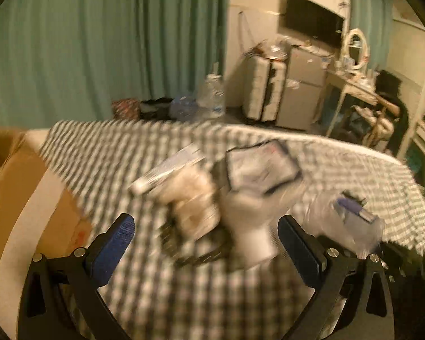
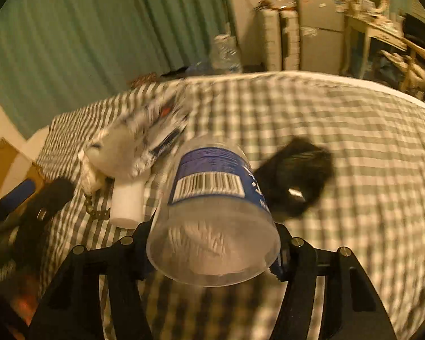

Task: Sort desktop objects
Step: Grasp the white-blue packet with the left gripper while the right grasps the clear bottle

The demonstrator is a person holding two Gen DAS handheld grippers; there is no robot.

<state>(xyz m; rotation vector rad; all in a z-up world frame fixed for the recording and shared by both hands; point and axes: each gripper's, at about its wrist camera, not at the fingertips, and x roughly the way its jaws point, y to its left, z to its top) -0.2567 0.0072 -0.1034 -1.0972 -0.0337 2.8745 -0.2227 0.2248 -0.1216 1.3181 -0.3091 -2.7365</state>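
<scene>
In the right wrist view my right gripper (image 2: 214, 238) is shut on a clear plastic jar (image 2: 212, 198) of cotton swabs with a blue barcode label; the jar's base is tilted toward the camera. In the left wrist view my left gripper (image 1: 206, 221) hangs open above a blurred heap on the checked cloth (image 1: 113, 153): a white tube (image 1: 167, 172), a cream fuzzy item (image 1: 189, 201), a dark-edged pouch (image 1: 262, 167) and a white bottle (image 1: 249, 226). Nothing sits between its blue pads (image 1: 119, 235). The jar (image 1: 354, 212) shows faintly to its right.
A cardboard box (image 1: 19, 192) stands at the left edge of the cloth. A black object (image 2: 297, 175) lies beyond the jar, with a crinkled packet (image 2: 150, 130), the white bottle (image 2: 127, 204) and a chain (image 2: 95, 212) to the left. Furniture and green curtains lie behind.
</scene>
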